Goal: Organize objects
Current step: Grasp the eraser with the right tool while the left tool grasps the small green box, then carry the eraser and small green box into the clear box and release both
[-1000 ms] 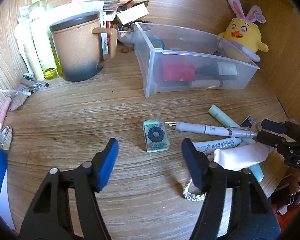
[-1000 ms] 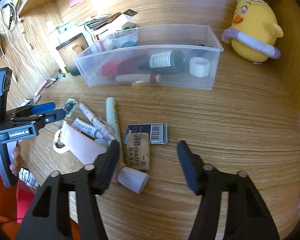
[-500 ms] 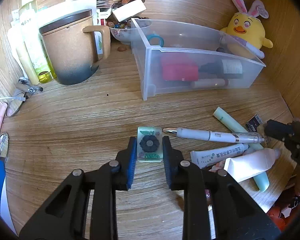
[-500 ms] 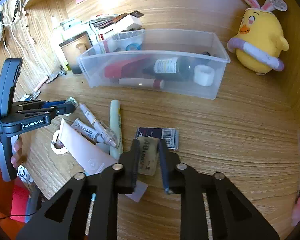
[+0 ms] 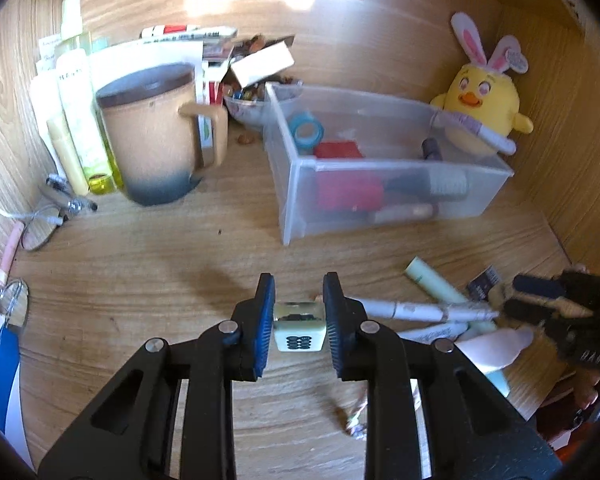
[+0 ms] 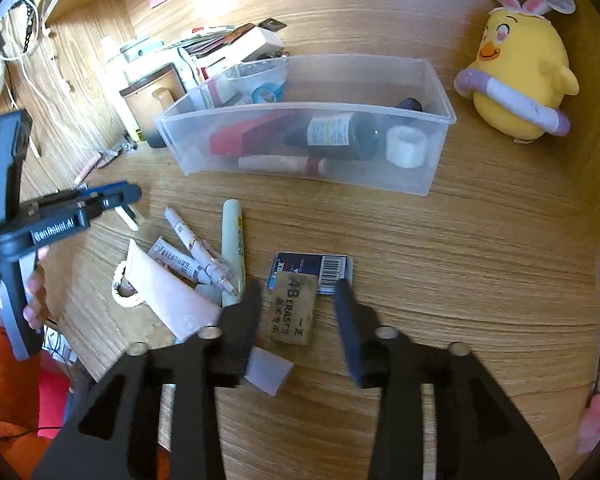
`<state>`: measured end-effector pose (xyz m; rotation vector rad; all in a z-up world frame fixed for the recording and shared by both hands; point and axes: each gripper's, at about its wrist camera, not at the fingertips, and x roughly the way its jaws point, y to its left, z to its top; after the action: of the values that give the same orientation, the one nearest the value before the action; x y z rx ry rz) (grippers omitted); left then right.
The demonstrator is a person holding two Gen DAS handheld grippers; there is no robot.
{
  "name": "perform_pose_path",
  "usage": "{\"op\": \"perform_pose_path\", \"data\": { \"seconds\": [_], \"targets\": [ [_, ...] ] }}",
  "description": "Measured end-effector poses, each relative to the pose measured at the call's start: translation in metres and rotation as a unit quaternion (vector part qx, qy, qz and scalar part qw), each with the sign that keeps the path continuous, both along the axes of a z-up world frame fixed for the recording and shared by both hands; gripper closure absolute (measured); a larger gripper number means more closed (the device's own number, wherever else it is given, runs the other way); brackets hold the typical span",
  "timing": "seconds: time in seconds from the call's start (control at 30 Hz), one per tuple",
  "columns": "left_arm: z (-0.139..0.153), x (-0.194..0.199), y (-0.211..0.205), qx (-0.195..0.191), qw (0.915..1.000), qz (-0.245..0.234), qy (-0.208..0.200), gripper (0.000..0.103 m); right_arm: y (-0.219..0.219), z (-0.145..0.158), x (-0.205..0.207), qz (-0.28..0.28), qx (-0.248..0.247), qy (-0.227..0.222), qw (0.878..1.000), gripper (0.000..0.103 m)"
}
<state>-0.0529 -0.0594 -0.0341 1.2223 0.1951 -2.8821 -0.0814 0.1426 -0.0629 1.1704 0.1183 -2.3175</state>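
At the lower centre of the left wrist view, a small pale tile [image 5: 299, 326] with dark round marks on its face is clamped between the blue pads of the left claw [image 5: 299, 322] and is seen raised above the wooden counter [image 5: 140, 280]. Right of it, pens and tubes [image 5: 432, 312] are scattered on the counter, and a clear plastic bin [image 5: 380, 168] holding a red block, a dark bottle and a blue tape ring is seen above, at centre right. A brown mug [image 5: 152, 136] stands at upper left and a yellow chick plush [image 5: 482, 108] at upper right. In the right wrist view, a tan eraser [image 6: 294, 308] lies at lower centre between the fingers of the right claw [image 6: 296, 312], whose jaws have just been opening and stand released, clear of the eraser.
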Motion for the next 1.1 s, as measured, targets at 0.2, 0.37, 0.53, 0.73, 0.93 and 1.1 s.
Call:
{"op": "perform_pose_path", "data": {
  "seconds": [0.2, 0.37, 0.53, 0.73, 0.93, 1.1],
  "targets": [
    [0.016, -0.006, 0.006, 0.005, 0.9996, -0.008, 0.027, 0.079, -0.007, -0.013, -0.003, 0.0, 0.019, -0.004, 1.0, 0.065],
    [0.032, -0.011, 0.012, 0.004, 0.9987, -0.014, 0.049, 0.079, -0.006, -0.015, -0.005, 0.001, 0.016, -0.002, 1.0, 0.08],
    [0.043, -0.016, 0.019, -0.001, 0.9978, -0.018, 0.064, 0.079, -0.001, -0.006, -0.008, -0.013, 0.002, 0.012, 1.0, 0.08],
    [0.055, -0.023, 0.027, 0.004, 0.9964, -0.027, 0.081, 0.079, -0.002, 0.021, -0.019, -0.022, -0.035, 0.047, 0.998, 0.08],
    [0.064, -0.033, 0.031, 0.006, 0.9953, -0.032, 0.091, 0.079, -0.006, 0.046, -0.036, -0.026, -0.044, 0.081, 0.995, 0.08],
    [0.07, -0.043, 0.03, 0.006, 0.9947, -0.03, 0.098, 0.079, -0.008, 0.064, -0.053, -0.029, -0.042, 0.105, 0.993, 0.08]
  ]
}}
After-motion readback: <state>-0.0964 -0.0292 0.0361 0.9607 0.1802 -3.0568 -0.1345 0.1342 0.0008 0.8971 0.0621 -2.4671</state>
